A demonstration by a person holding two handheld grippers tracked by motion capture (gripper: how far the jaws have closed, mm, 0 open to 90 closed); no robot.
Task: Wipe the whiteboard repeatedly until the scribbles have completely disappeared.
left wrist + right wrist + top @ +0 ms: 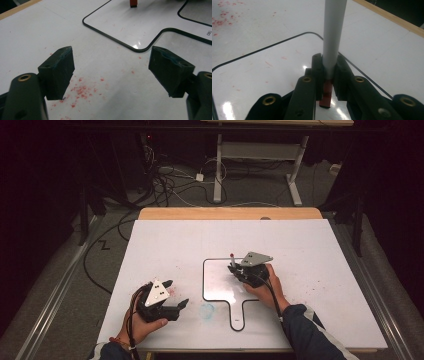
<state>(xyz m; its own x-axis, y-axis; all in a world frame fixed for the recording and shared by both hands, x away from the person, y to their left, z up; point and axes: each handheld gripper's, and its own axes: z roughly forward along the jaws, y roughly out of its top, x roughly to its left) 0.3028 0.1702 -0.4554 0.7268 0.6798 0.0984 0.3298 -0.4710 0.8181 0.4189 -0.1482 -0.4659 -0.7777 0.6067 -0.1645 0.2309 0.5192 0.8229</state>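
- Right hand-held gripper [327,75] is clamped tight on a slim grey marker with a red tip [333,37], holding it upright, red end down on the small black-rimmed whiteboard with a handle tab [215,290].
- That board lies flat on the white-covered table [310,250], near its middle.
- Left hand-held gripper [111,72] sits off to the side, jaws spread wide with nothing between them, over a scatter of red crumbs [82,90].
- Progress? Marker is gripped and in place, but the board looks nearly blank apart from faint reddish smudges.
- My read: the actual writing or wiping is barely begun; most of the work lies ahead.
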